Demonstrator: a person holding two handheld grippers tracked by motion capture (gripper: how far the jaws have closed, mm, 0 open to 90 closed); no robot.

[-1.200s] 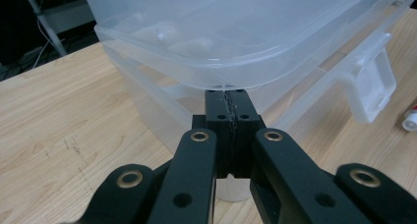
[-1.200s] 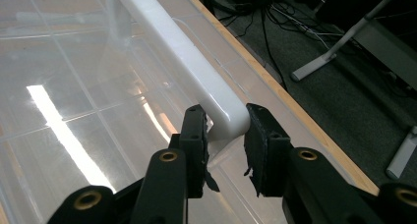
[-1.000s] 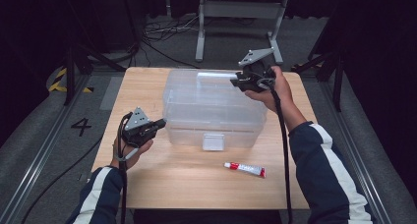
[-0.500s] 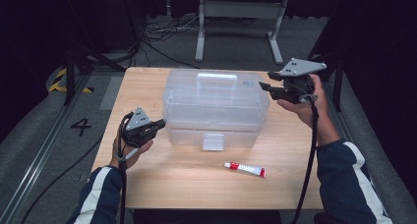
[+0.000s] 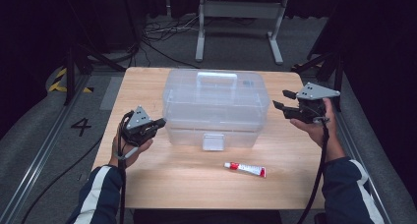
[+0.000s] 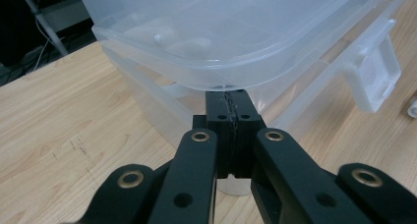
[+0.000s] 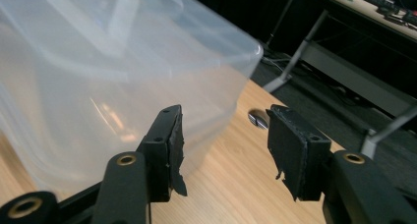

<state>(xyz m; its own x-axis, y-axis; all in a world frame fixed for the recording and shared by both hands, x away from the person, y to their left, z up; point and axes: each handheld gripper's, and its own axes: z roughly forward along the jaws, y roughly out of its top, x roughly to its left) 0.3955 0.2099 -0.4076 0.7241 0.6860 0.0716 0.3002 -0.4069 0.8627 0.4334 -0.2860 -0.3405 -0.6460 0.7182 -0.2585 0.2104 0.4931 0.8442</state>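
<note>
So the right gripper has been pulled off the clear lidded plastic storage box, jaws just opened, nothing held; the left gripper is kept closed, empty, against the box's left side. Looks like the box is shut now.

Box contents unreadable through cloudy plastic; tube lettering too small, maybe toothpaste.
</note>
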